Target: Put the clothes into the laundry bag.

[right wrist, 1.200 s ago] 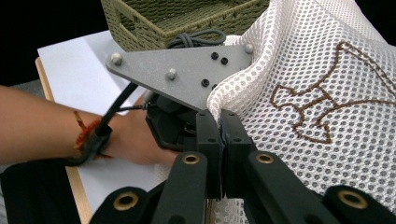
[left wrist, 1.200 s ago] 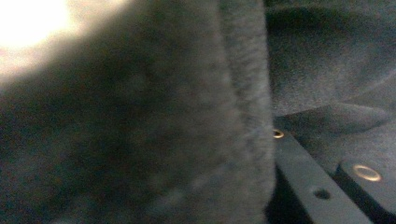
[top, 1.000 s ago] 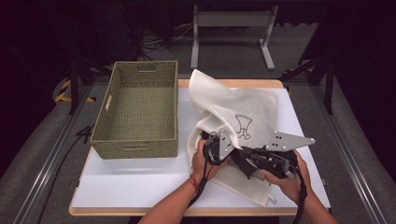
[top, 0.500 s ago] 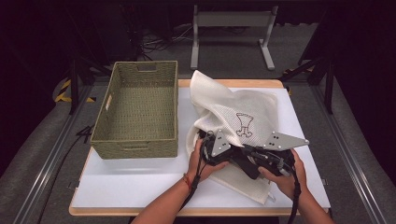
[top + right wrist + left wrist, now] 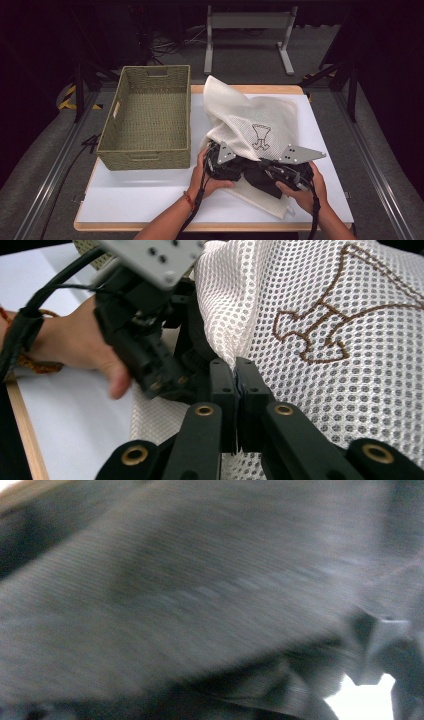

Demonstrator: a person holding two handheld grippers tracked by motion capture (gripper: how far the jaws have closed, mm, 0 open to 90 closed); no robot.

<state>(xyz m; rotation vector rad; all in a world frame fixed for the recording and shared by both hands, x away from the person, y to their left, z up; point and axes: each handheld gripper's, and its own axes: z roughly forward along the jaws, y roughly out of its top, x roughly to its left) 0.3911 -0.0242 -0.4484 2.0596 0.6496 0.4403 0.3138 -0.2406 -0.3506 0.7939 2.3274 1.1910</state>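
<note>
The white mesh bag (image 5: 250, 125) lies heaped on the white table (image 5: 140, 195), just right of the woven basket (image 5: 150, 115). The right gripper (image 5: 235, 377) pinches the bag's edge between closed jaws. The left gripper (image 5: 220, 162), jaws just opening, sits buried in dark fabric (image 5: 260, 175) under the bag; whether it grips anything I cannot tell.

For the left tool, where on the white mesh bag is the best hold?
The mesh bag is best taken at its near-left edge, beside where the right tool already pinches a fold. Come in low from the basket side: there the fabric bunches into a thin ridge, likely easy to pinch.
</note>
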